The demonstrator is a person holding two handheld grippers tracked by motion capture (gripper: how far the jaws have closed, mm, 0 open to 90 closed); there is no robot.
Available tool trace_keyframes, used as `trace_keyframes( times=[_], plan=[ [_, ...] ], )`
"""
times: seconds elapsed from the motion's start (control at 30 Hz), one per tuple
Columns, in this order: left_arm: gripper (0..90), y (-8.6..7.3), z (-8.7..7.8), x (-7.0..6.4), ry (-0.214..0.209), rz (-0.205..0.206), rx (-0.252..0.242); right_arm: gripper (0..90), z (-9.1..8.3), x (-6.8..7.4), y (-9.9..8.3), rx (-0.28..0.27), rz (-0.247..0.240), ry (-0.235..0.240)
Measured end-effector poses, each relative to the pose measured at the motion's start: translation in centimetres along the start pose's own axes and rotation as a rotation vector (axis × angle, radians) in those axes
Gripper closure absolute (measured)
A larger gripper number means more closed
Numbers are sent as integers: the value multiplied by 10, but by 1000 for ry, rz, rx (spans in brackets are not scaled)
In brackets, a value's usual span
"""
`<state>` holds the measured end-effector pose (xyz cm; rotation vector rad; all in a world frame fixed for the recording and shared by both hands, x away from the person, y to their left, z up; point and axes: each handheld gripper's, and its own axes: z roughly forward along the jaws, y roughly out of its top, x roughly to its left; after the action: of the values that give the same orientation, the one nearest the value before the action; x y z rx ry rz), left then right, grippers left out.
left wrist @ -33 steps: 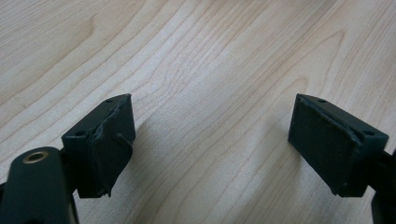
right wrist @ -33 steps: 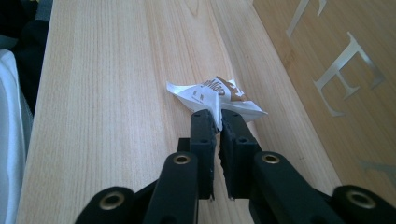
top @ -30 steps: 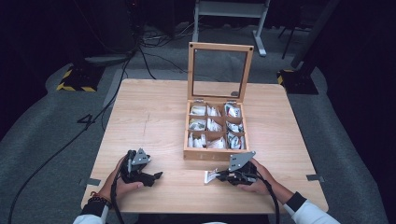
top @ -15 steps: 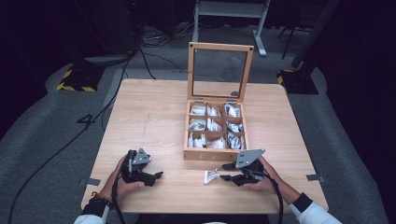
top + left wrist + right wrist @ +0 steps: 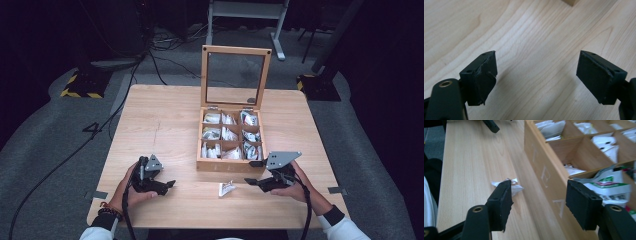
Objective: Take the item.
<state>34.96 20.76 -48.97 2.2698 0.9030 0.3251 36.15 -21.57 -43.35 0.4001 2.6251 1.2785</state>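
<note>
A: What is seen at the left of the table (image 5: 165, 125)?

B: The left gripper (image 5: 169, 185) is held low over bare wood near the front edge. In its own view the jaws are spread wide, and nothing is gripped between them.

A: And in the middle?

B: A small white packet (image 5: 226, 189) is seen lying on the table, just in front of the wooden box (image 5: 230, 164) and apart from both grippers. In the right gripper view the packet (image 5: 510, 185) is partly hidden behind the left jaw, beside the box wall (image 5: 544, 175).

A: What is held in the box?

B: Its compartments are filled with white sachets (image 5: 224, 134), and its glass lid (image 5: 235, 77) is stood upright at the back.

A: And the right?

B: The right gripper (image 5: 250, 181) is held just right of the packet, pointed toward it. Its jaws are opened wide and nothing is clamped.
</note>
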Motion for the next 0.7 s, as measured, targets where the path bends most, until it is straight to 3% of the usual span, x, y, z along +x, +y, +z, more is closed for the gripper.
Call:
trace_keyframes(
  times=[0.27, 0.47, 0.57, 0.7],
  plan=[
    [171, 18, -4, 9, -5, 0, -40, 338, -18, -16, 5, -51, 43, -81],
    [173, 40, -7, 15, -31, 7, -77, 322, -30, -36, 6, -73, 100, -174],
    [170, 52, -7, 16, -28, 14, -98, 322, -35, -46, 6, -70, 121, -229],
    [167, 70, -5, 20, -9, 22, -123, 322, -40, -62, 6, -63, 146, -267]
  ],
)
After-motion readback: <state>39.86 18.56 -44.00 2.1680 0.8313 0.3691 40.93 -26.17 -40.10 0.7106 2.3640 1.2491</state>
